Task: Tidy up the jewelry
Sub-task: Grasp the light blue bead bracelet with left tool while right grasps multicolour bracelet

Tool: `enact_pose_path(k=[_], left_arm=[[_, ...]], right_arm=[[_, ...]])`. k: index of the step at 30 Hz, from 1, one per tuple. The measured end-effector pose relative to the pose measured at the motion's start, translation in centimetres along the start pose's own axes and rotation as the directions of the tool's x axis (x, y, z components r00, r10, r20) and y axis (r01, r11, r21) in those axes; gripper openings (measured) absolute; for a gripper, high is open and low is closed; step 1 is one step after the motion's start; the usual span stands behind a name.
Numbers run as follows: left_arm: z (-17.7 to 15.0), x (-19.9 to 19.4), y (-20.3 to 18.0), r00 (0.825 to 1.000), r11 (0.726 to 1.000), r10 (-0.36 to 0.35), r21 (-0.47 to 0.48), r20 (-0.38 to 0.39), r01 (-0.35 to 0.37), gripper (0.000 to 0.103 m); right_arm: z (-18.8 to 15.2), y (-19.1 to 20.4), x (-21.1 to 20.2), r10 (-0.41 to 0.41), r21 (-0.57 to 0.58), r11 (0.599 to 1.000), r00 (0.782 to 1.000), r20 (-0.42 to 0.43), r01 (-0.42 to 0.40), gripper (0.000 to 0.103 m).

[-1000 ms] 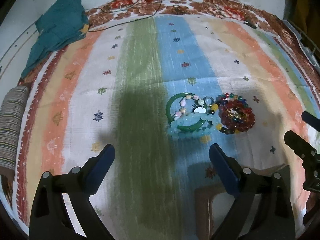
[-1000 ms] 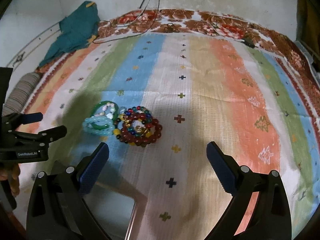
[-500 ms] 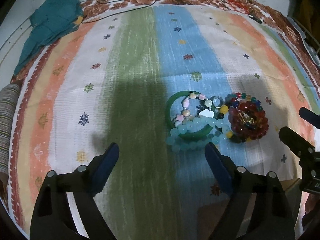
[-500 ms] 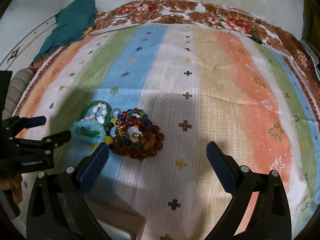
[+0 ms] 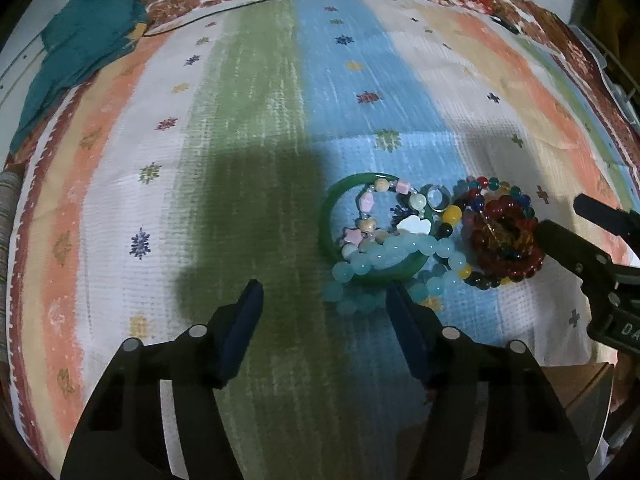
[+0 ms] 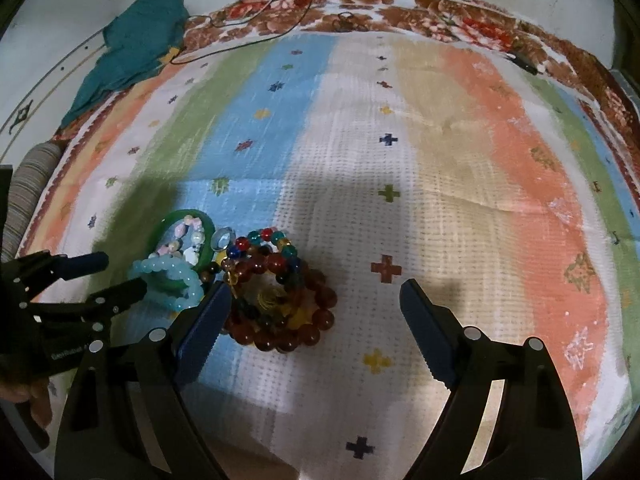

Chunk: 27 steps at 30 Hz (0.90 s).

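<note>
**Jewelry heap on striped cloth — approach stage, nothing yet lifted**

Cloth [image 5: 248,128]: striped, laid flat, carried the whole lot. A teal rag [image 5: 84,48] lay at its far left corner, well apart from the work.

Left gripper [image 5: 320,300]: jaws had just been closing but stood apart, nothing between them; the right pad's tip sat just beside the pale beads, the rest of the gap over bare green stripe.

Right gripper [image 6: 316,300]: jaws had just been closing too, yet stood wide, pressing on nothing. The left pad's tip overlapped the near-left edge of the red heap; whether it touched could not be told.

Red beads [image 6: 280,300]: coiled dark-red strand with a multicoloured strand [image 6: 264,240] along its far side, lying partly inside the right gripper's gap.

Bangle [image 5: 332,232]: green, flat on the blue stripe, touching the red heap's neighbours.

Pale beads [image 5: 380,256]: aqua strand draped over the bangle's near rim.

Charm strand [image 5: 372,208]: small pastel pieces inside the bangle.

Ring [image 5: 436,200]: small, between bangle and coloured beads.

Step in hand, judged: reaching in to separate the tangle. The next move likely called for shifting the left gripper rightward over the aqua strand and the right one settling astride the red coil, then closing gently — the pieces overlap and could drag each other.
</note>
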<state>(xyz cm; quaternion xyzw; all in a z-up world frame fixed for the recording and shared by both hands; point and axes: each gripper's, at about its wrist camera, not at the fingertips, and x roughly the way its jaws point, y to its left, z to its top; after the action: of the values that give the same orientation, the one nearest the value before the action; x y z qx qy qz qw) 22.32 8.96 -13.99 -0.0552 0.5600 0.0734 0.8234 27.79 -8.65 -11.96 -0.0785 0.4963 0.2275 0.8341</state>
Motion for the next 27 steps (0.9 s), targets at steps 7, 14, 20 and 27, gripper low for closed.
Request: enact_pose_path(k=[7, 14, 20, 27], left_arm=[[0.4, 1.1, -0.2, 0.999, 0.999, -0.032, 0.008, -0.019, 0.032, 0.033], [0.0, 1.5, -0.5, 0.997, 0.998, -0.061, 0.008, -0.045, 0.061, 0.011], [0.0, 0.4, -0.9, 0.998, 0.999, -0.049, 0.019, -0.027, 0.050, 0.011], [0.4, -2.4, -1.8, 0.998, 0.998, -0.046, 0.050, 0.041, 0.044, 0.011]], right_arm=[[0.2, -0.1, 1.8, 0.026, 0.010, 1.000, 0.999, -0.046, -0.025, 0.039], [-0.2, -0.8, 2.3, 0.037, 0.010, 0.999, 0.998, -0.057, -0.037, 0.019], [0.0, -0.8, 1.5, 0.049, 0.006, 0.999, 0.998, -0.044, -0.049, 0.011], [-0.1, -0.6, 0.0, 0.053, 0.005, 0.999, 0.998, -0.022, -0.053, 0.010]])
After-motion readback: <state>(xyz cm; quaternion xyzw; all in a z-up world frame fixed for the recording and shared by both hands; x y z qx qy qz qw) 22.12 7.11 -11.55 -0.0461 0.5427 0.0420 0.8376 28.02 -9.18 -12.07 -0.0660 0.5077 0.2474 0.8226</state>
